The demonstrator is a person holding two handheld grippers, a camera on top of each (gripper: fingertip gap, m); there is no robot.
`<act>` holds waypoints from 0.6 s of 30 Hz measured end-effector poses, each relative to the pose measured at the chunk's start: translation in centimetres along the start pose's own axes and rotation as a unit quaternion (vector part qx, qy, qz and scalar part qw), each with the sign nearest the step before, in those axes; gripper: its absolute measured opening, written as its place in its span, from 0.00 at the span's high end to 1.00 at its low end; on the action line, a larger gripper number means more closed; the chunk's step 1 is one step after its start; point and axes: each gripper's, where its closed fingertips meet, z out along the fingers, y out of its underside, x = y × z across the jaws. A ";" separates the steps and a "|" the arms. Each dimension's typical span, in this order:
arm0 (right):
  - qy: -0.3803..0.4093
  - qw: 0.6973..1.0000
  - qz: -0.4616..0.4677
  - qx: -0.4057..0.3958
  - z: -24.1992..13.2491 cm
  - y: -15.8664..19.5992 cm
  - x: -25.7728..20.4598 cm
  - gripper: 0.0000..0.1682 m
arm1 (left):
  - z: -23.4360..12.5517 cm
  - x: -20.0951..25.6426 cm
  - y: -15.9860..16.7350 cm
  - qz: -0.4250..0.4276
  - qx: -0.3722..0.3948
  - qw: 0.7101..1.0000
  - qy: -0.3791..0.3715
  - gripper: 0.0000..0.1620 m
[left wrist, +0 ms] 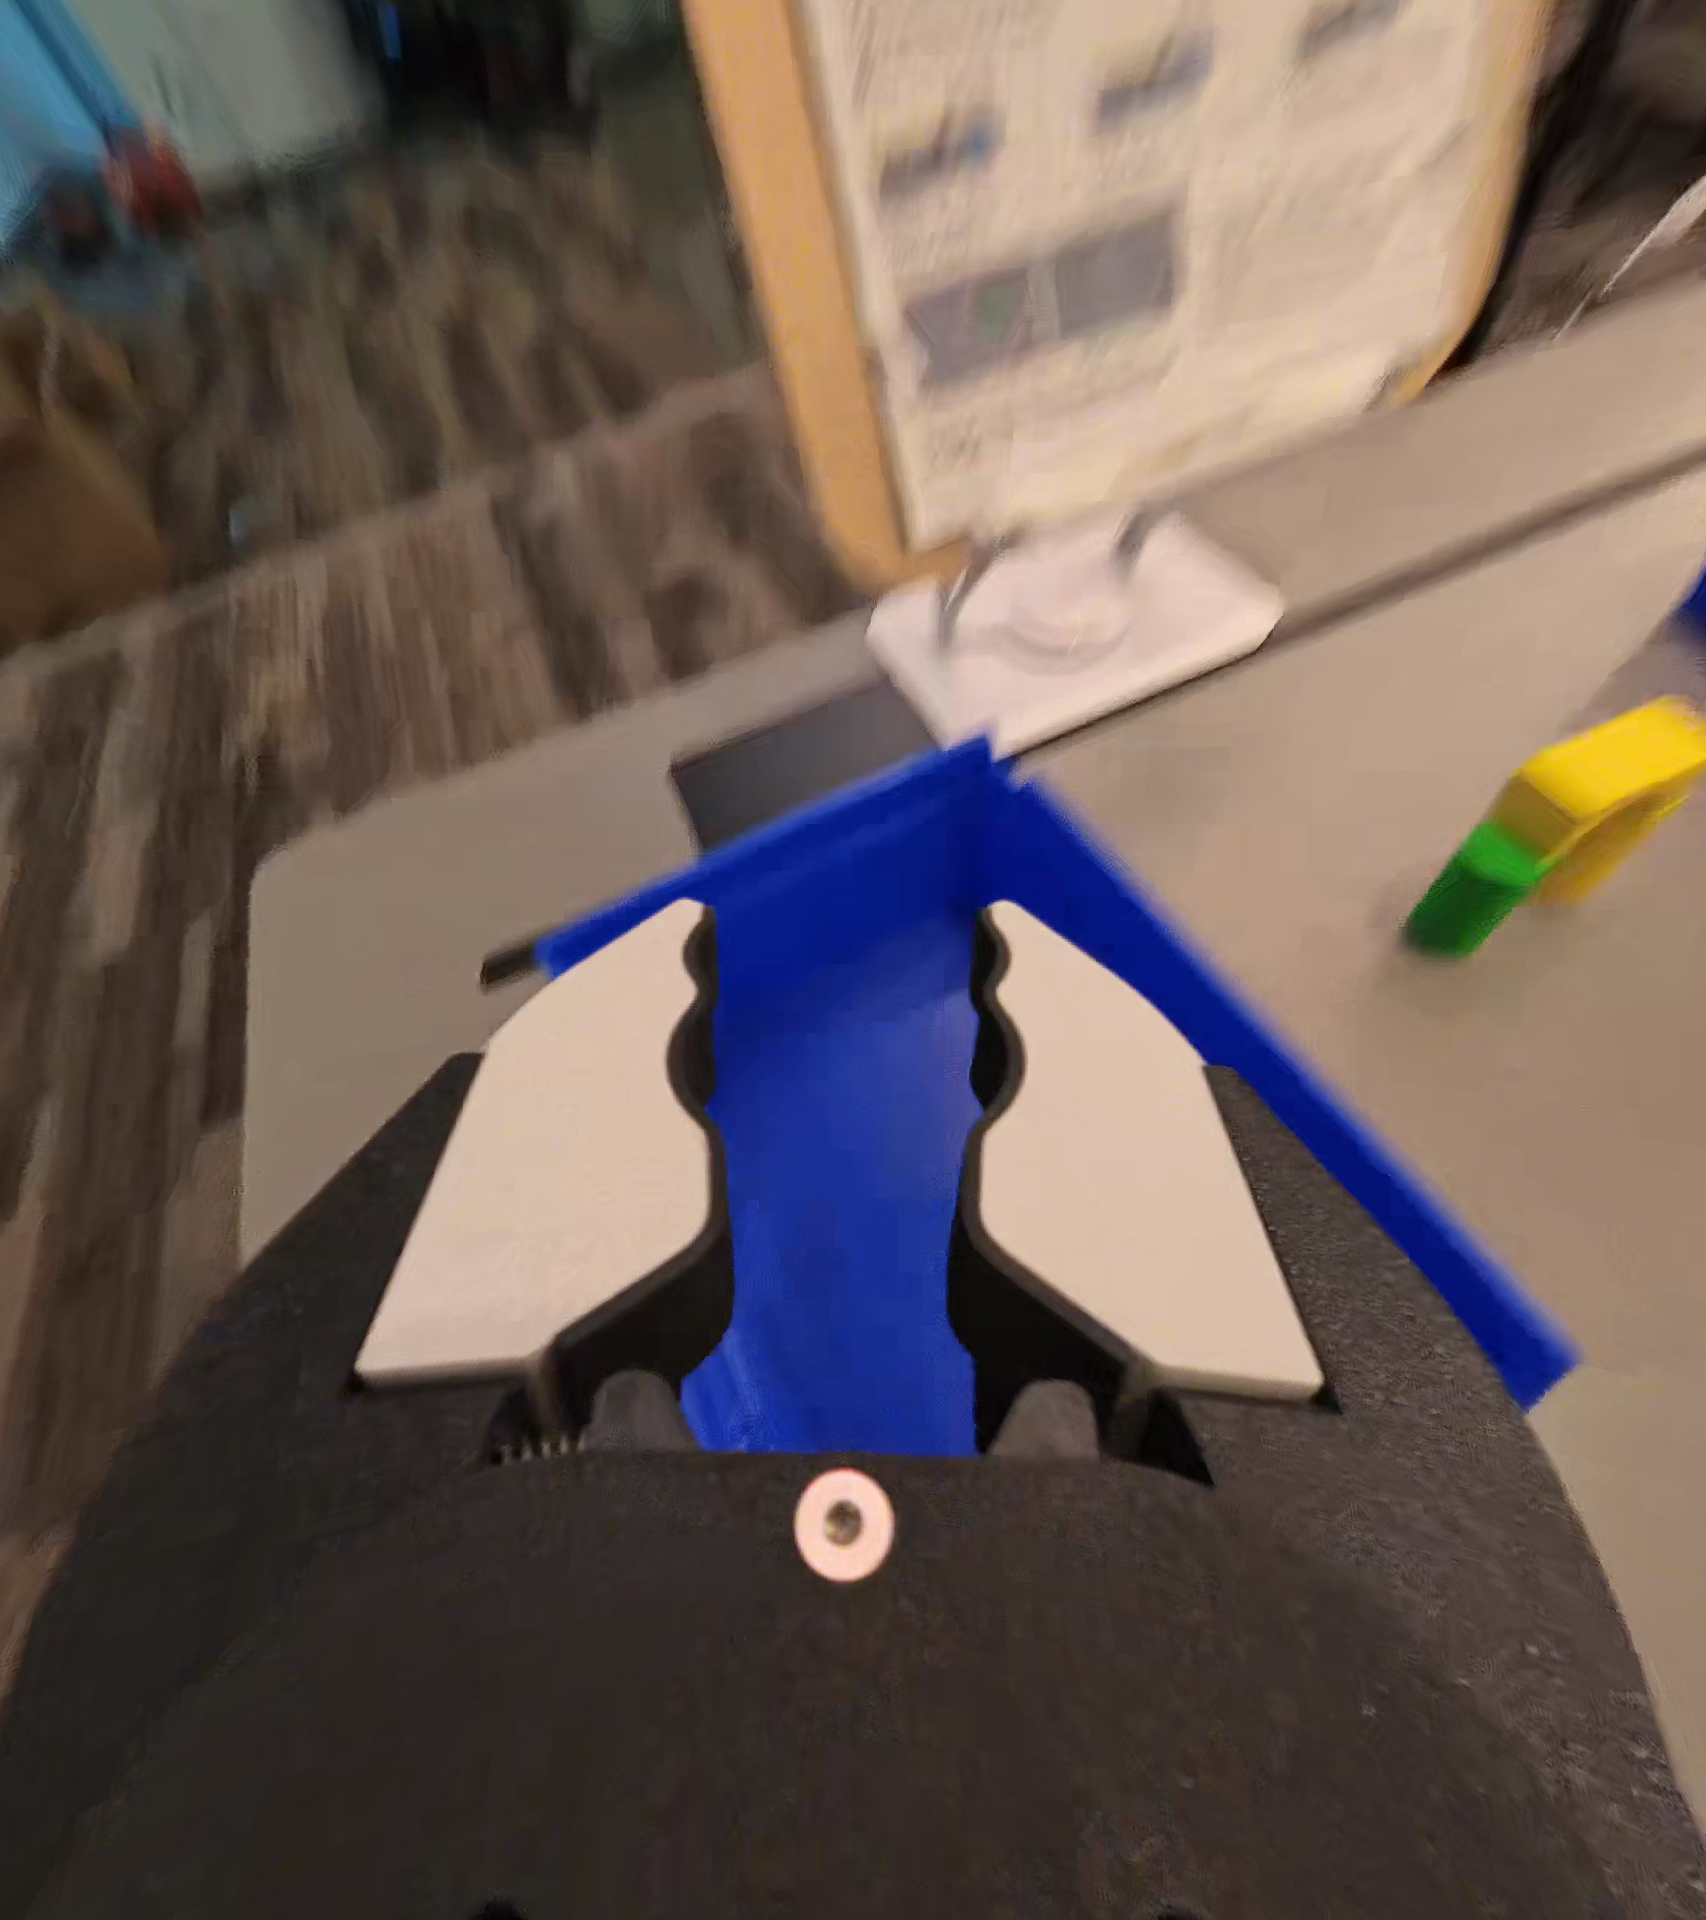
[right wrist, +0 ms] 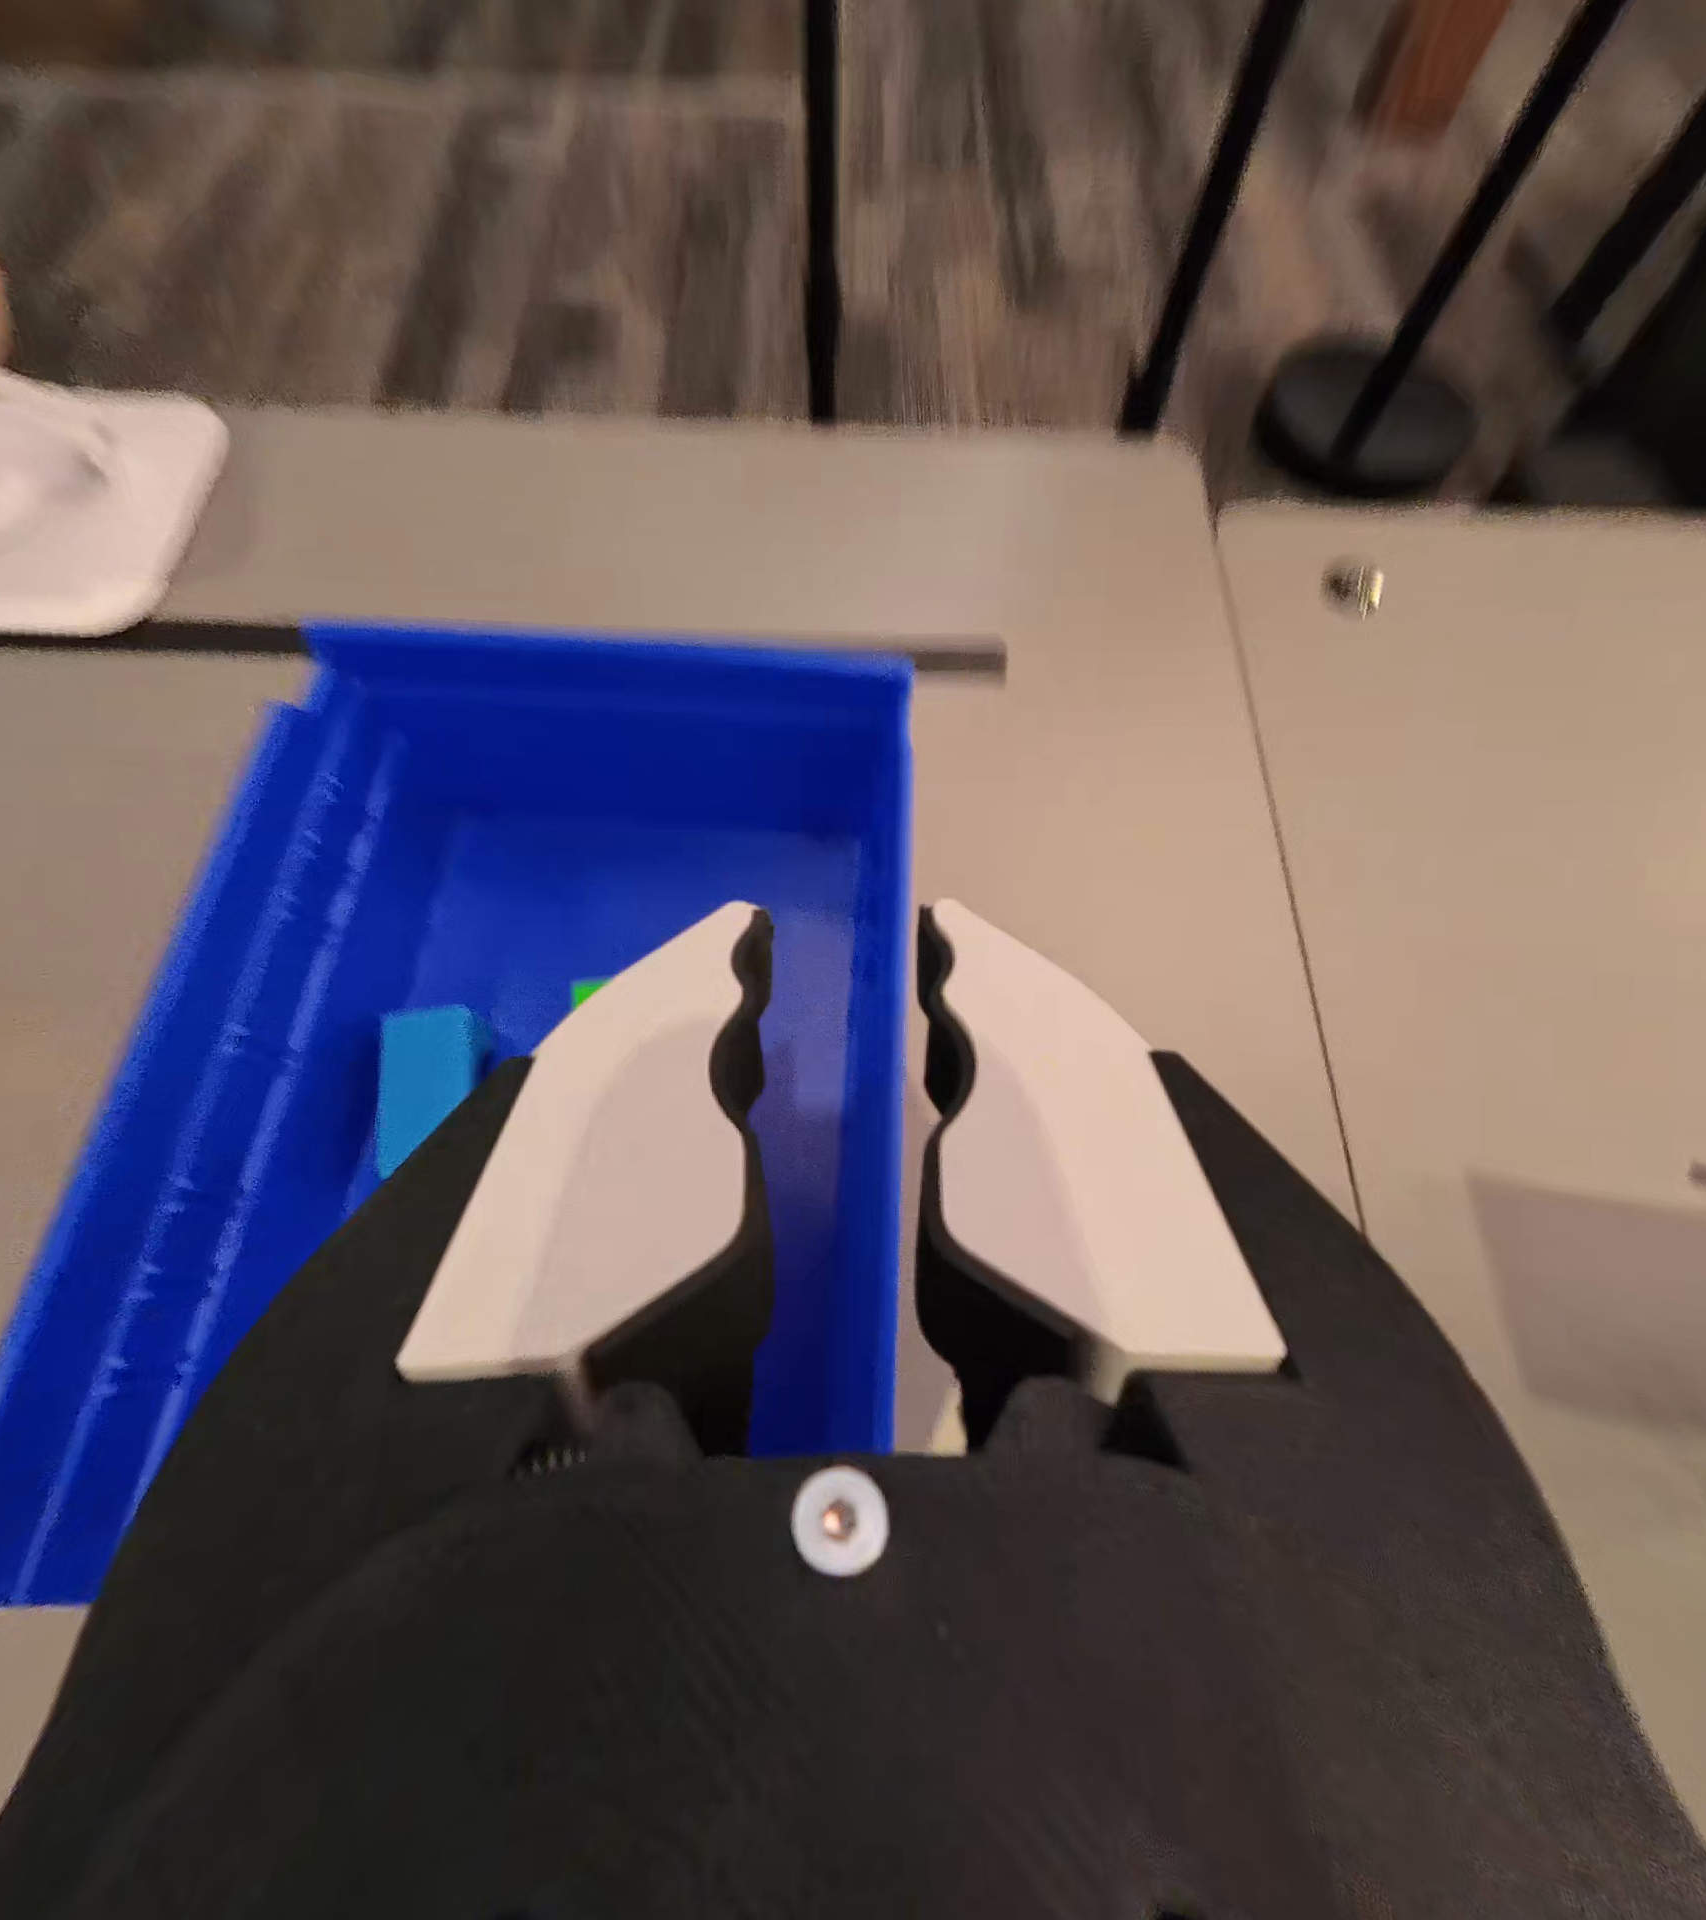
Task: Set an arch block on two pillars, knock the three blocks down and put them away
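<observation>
Both views are pretty smeared, so take this loosely. The landmark is the blue bin [right wrist: 620, 748] on the grey surface [right wrist: 1088, 831]. The right claw [right wrist: 844, 920] hangs just above the bin's right wall, fingers spread a bit with nothing between them. Inside the bin, left of that claw, sits a light blue block [right wrist: 423, 1081], and a sliver of green [right wrist: 591, 992] peeks out beside it, mostly hidden. To the left of the bin the yellow arch block [left wrist: 1607, 800] lies toppled on the surface, touching a green pillar block [left wrist: 1467, 899]. The left claw [left wrist: 844, 914] is also spread and empty, over a blue lid-like piece [left wrist: 1140, 987] further left again. I'd guess we're in the put-away phase. To do it well: swing over to the arch, pinch it across its flat faces, not the curve, lift clear of the green one, and let go low inside the bin.
</observation>
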 end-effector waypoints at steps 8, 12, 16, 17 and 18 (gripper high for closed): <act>-0.091 0.956 -0.117 0.254 -3.9 -9.2 -11.2 0.74 | -5.2 10.3 -7.6 0.037 0.193 0.968 0.156 0.72; -0.160 0.930 -0.161 0.289 -3.0 -9.6 -17.8 0.74 | -6.3 13.5 -8.7 0.047 0.220 0.952 0.205 0.73; -0.255 0.917 -0.169 0.254 -1.4 -8.1 -24.5 0.74 | -7.4 14.6 -9.1 0.049 0.231 0.944 0.230 0.73; -0.280 0.915 -0.159 0.245 -1.2 -7.8 -25.9 0.74 | -7.7 14.5 -9.2 0.050 0.235 0.944 0.228 0.73; -0.303 0.913 -0.144 0.232 -0.9 -7.3 -27.2 0.74 | -7.9 14.5 -9.3 0.050 0.240 0.942 0.228 0.73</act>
